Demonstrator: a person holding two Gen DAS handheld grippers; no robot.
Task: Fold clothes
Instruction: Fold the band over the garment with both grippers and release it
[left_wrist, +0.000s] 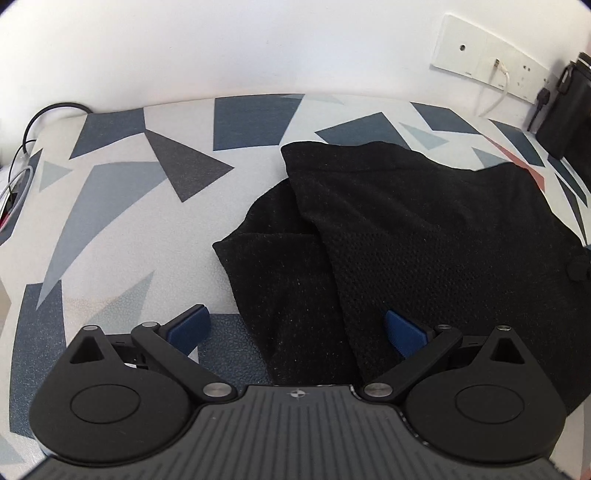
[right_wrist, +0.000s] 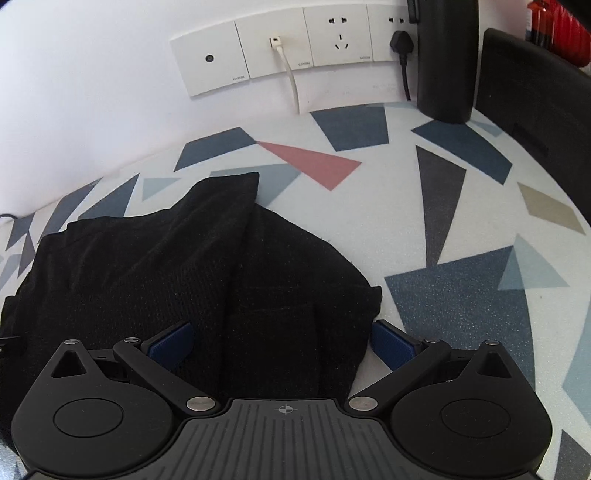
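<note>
A black knit garment (left_wrist: 406, 236) lies on the patterned table, partly folded with a sleeve tucked under at its left side. It also shows in the right wrist view (right_wrist: 177, 266). My left gripper (left_wrist: 295, 328) is open, its blue pads (left_wrist: 188, 326) spread wide over the garment's near left edge. My right gripper (right_wrist: 280, 343) is open, its blue pads (right_wrist: 391, 343) straddling the garment's near right corner. Neither holds the cloth.
The table top (right_wrist: 461, 295) has a geometric blue, grey and pink pattern. A white wall with a socket panel (right_wrist: 280, 48) and cables stands behind. Black objects (right_wrist: 447, 62) stand at the far right. A cable (left_wrist: 33, 129) hangs at the far left.
</note>
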